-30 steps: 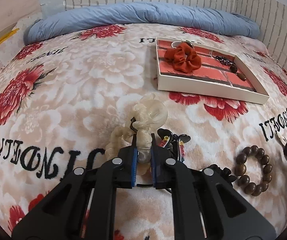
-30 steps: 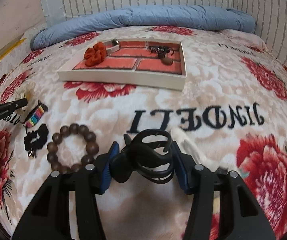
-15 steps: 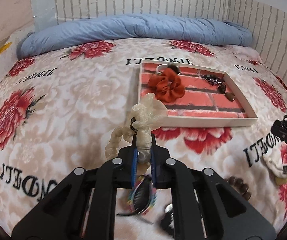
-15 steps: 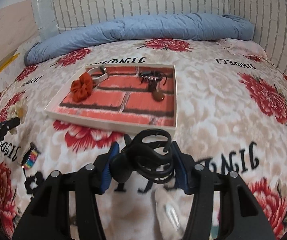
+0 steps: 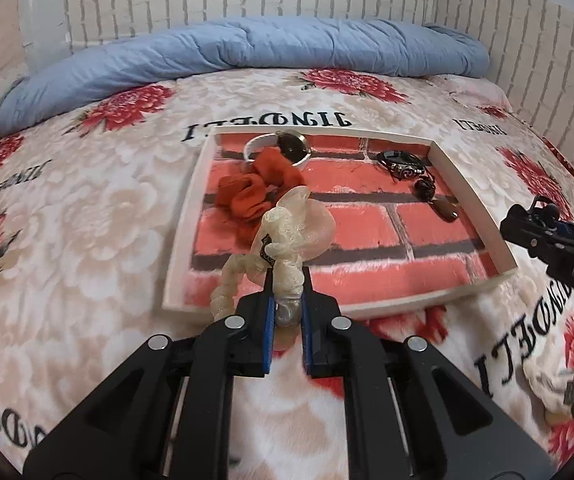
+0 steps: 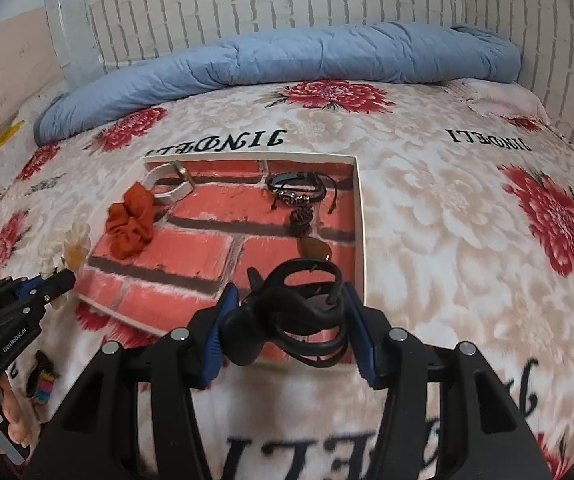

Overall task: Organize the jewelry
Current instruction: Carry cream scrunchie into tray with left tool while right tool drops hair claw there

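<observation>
Both grippers hang at the tray's [image 5: 191,216] near edge: left gripper [image 5: 287,306] pinches a cream scrunchie [image 5: 291,232], right gripper [image 6: 287,320] clamps a black clip [image 6: 291,312].

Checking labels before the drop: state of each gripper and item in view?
left gripper: shut on cream scrunchie, lifted
right gripper: shut on black hair claw, lifted
tray: open
orange scrunchie: lying in tray
black bracelet: lying in tray

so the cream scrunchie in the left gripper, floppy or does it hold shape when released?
Probably floppy: the cream scrunchie droops in loose gathered folds from the shut left gripper. Likely very light, since its sheer fabric shows the tray through it. It should settle where dropped rather than roll.
</observation>
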Action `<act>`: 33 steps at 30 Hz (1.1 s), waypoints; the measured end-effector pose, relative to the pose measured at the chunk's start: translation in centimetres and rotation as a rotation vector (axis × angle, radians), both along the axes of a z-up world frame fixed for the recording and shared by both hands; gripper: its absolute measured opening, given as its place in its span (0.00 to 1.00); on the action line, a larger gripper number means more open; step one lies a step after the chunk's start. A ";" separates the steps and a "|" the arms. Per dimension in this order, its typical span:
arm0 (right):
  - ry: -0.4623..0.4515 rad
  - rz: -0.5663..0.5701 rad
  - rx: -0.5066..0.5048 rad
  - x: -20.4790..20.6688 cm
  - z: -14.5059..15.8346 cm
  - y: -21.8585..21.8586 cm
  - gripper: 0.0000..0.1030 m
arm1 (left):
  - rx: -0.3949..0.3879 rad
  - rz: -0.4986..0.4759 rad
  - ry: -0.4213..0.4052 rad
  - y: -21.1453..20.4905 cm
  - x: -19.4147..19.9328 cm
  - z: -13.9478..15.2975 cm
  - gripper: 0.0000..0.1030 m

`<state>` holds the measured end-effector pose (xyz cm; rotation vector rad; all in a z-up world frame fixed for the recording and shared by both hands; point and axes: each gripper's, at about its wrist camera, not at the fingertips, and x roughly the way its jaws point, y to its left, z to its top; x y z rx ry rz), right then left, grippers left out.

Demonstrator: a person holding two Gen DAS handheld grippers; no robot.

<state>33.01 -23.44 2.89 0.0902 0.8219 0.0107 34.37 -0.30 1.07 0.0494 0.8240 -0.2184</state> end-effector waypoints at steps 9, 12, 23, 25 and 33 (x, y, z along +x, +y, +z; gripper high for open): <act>0.039 -0.032 -0.017 3.7 -3.2 -0.7 0.51 | 0.029 -0.005 0.015 -1.8 3.9 -1.7 0.09; 0.051 -0.045 -0.019 4.6 -4.0 -1.0 0.51 | 0.044 -0.006 0.017 -2.1 4.6 -2.1 0.09; 0.033 -0.047 -0.090 7.2 -4.3 -0.5 0.51 | 0.060 -0.008 0.051 -3.1 7.3 -3.7 0.10; 0.036 -0.047 -0.097 7.6 -4.6 -0.5 0.51 | 0.063 -0.007 0.061 -3.2 7.6 -4.2 0.11; 0.027 -0.017 -0.157 7.9 -5.2 0.0 0.52 | 0.077 0.018 0.067 -2.9 7.8 -4.8 0.32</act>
